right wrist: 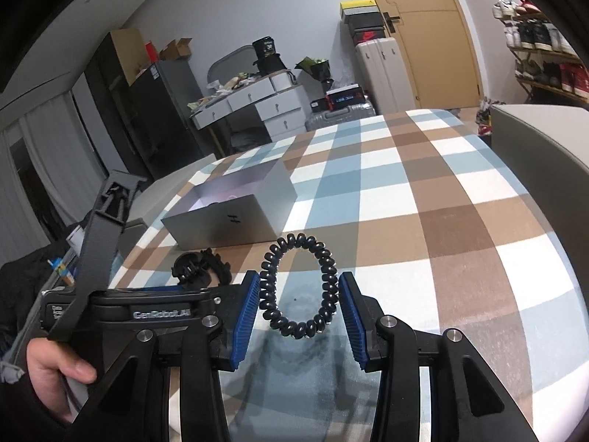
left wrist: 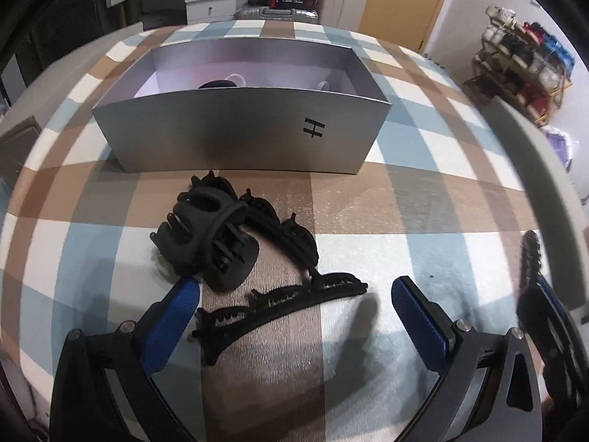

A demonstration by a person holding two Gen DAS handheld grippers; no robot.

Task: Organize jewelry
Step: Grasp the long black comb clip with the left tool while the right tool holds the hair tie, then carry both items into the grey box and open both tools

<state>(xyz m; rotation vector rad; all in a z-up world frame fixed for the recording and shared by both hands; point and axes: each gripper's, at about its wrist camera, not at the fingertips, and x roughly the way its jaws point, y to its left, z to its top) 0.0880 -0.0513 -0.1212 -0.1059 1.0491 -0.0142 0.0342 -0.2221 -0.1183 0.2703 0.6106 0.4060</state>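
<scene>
My left gripper (left wrist: 294, 294) points down at the checked tablecloth, open, with nothing between its blue pads (left wrist: 180, 302). Just ahead of it lies a black claw hair clip (left wrist: 206, 235), and a long black toothed clip (left wrist: 279, 302) lies between the fingers on the cloth. Behind them stands an open silver box (left wrist: 239, 132) with a dark item and clear rings partly showing inside. My right gripper (right wrist: 300, 294) is shut on a black spiral hair tie (right wrist: 268, 294), held upright above the cloth. The tie (left wrist: 530, 258) also shows at the right edge of the left wrist view.
The silver box (right wrist: 235, 217) sits left of centre on the table, with the claw clip (right wrist: 195, 269) in front of it. A person's hand (right wrist: 55, 368) holds the left gripper's handle at lower left. Drawers, suitcases and a shoe rack (right wrist: 545, 55) stand beyond the table.
</scene>
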